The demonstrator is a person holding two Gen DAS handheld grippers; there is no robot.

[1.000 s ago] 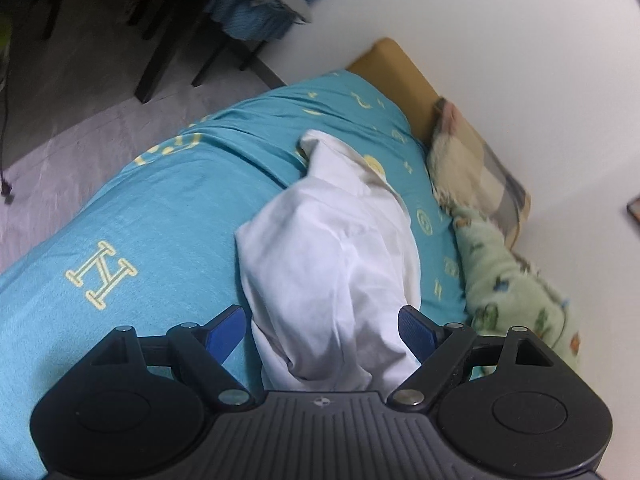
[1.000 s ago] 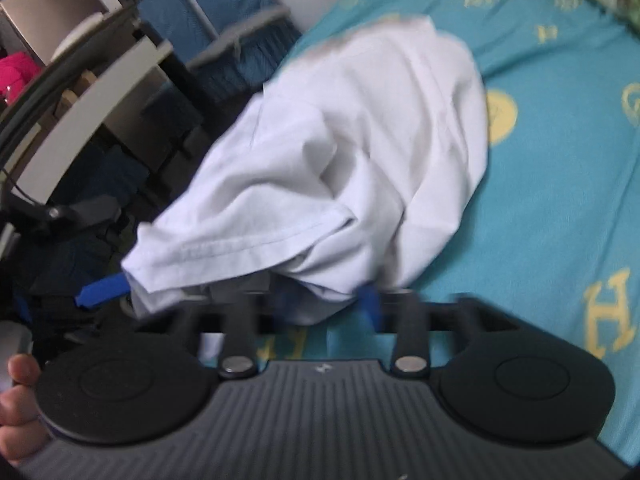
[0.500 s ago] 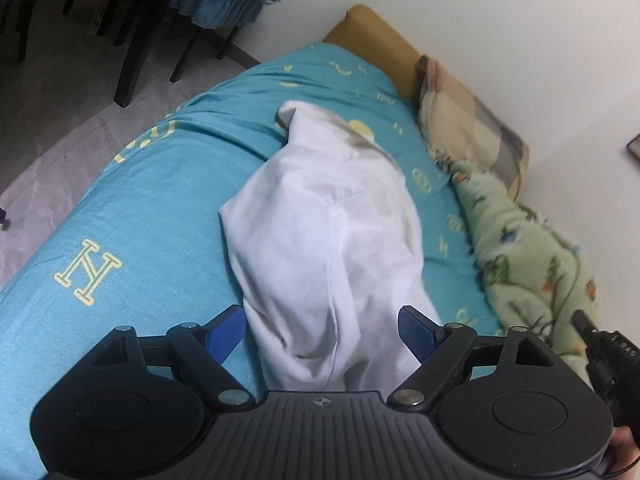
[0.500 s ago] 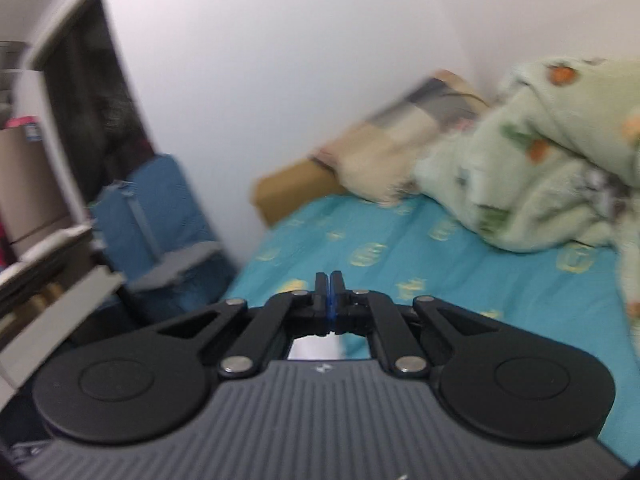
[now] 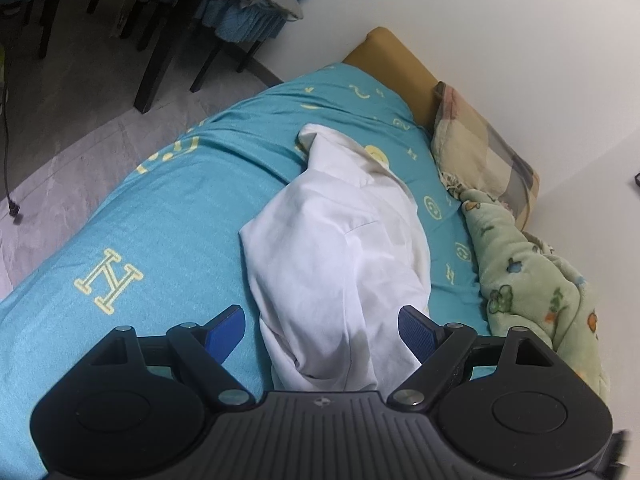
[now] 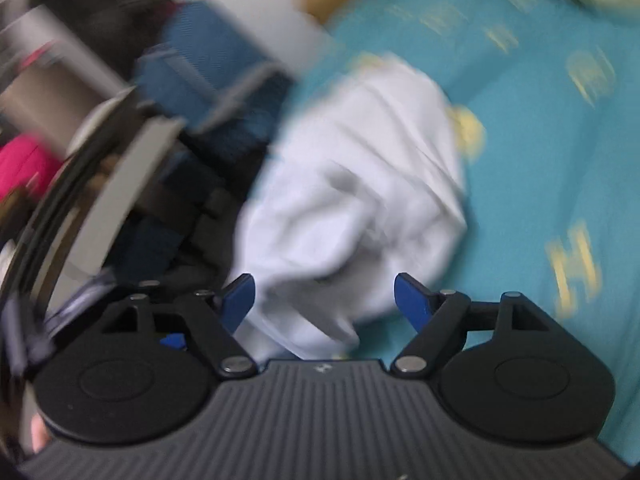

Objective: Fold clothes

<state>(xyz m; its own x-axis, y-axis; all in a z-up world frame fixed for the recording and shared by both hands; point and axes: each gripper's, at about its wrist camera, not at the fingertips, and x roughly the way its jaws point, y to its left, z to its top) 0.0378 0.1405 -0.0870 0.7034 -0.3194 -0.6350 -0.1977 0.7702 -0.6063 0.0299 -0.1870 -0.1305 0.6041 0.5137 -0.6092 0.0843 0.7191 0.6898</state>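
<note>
Left wrist view: I am holding the left hand-held gripper (image 5: 320, 330) released, its blue pads (image 5: 224, 330) standing wide on either side of the near end of the shirt (image 5: 336, 240) without pressing it. The shirt is lying in a long rumpled heap on the bed (image 5: 160, 216), running from 6 o'clock up toward 12, soft white cotton bunched into deep folds, with a hem seam showing near its middle. I judge I am lining up on that near end so as to catch an edge and spread it. The bed sheet is smooth teal with yellow printed emblems. At 3 o'clock a fleecy green blanket (image 5: 532, 292) is lying crumpled; a checked pillow (image 5: 484, 152) is leaning on the wall at 1 o'clock.

Right wrist view, badly blurred: I am keeping the right hand-held gripper (image 6: 324, 300) released too; its jaws have just been opening, and the shirt's near lobe is sitting between the pads, which I cannot see pressing it. The heap is reaching from 6 o'clock to the centre, near the bed's edge at 9 o'clock. Folding proper looks hardly begun.
</note>
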